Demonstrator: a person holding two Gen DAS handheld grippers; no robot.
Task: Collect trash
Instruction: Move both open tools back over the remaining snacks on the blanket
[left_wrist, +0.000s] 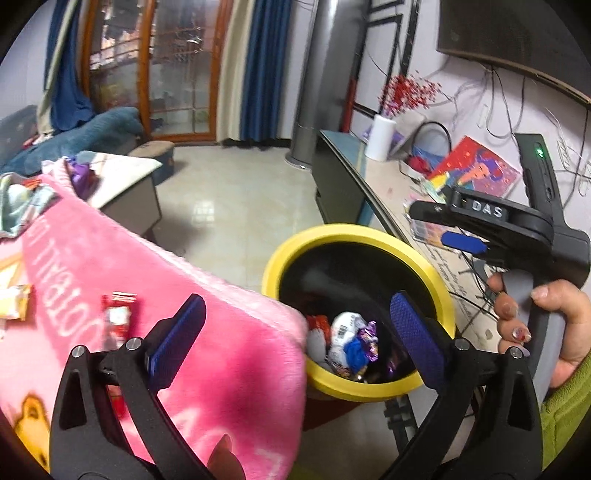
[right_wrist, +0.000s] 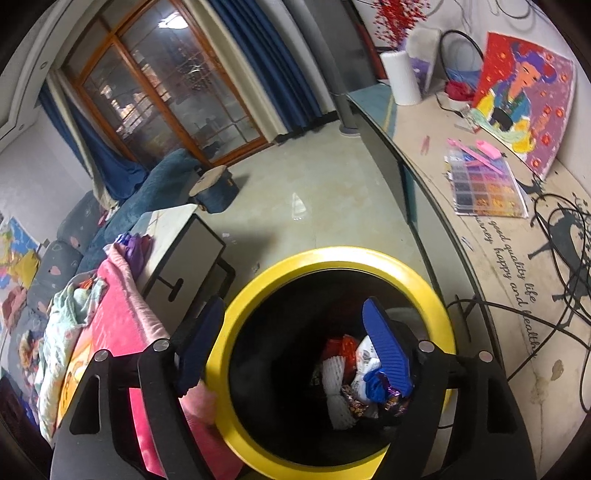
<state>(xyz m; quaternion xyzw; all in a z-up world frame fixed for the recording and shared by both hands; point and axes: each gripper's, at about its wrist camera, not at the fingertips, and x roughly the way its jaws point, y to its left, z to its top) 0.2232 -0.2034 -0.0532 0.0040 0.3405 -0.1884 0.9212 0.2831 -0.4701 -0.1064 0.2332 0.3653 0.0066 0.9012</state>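
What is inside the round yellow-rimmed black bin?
The yellow-rimmed black bin holds a white foam net sleeve, a red wrapper, a white printed packet and purple candy wrappers. Its bottom is hidden beneath them.

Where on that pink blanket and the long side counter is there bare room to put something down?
The pink blanket is bare between the red wrapper and the yellow-rimmed bin. On the counter, the lettered stretch between the bead tray and the black cables is free. Its far end, around the painting, is crowded.
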